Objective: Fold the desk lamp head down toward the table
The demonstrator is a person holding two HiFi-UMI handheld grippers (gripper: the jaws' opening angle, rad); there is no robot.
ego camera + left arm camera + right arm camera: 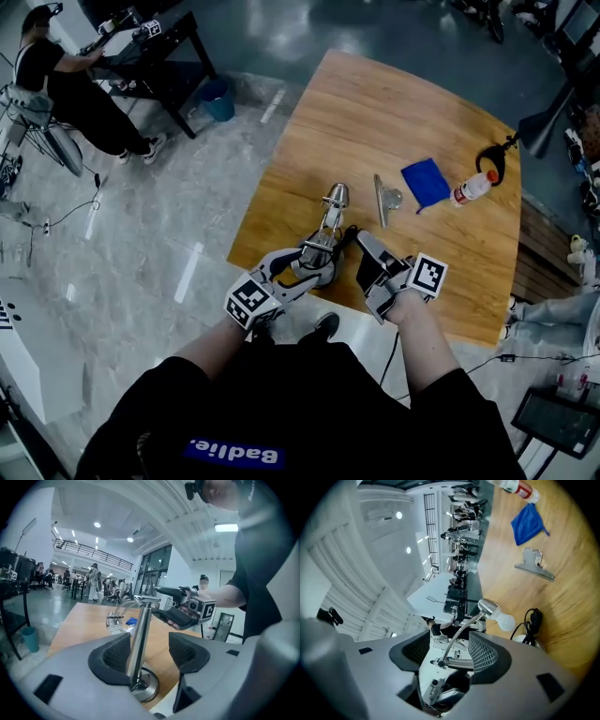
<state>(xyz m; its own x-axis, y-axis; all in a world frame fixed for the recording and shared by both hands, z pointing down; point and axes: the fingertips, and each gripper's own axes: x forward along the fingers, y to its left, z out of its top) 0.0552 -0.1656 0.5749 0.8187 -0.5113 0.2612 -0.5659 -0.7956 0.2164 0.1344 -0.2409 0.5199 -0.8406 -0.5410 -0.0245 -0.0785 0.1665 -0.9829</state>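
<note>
A chrome desk lamp stands near the front edge of the wooden table [375, 103]. Its head [336, 195] with a white bulb [506, 622] hangs on a curved gooseneck [459, 632], pointing away from me. My left gripper [314, 265] is open around the upright chrome pole [139, 639], which stands close to the left pad above the round base [146, 687]. My right gripper [367, 258] is also open; the gooseneck shows between its pads [485, 656] without being pressed. The lamp's black cord [532, 620] lies coiled beside the base.
Beyond the lamp lie a metal clip [382, 199], a blue cloth [427, 181], a small red-capped bottle [473, 187] and a black clamp [492, 159]. Left of the table is grey floor, where a person [66, 84] sits at a black desk.
</note>
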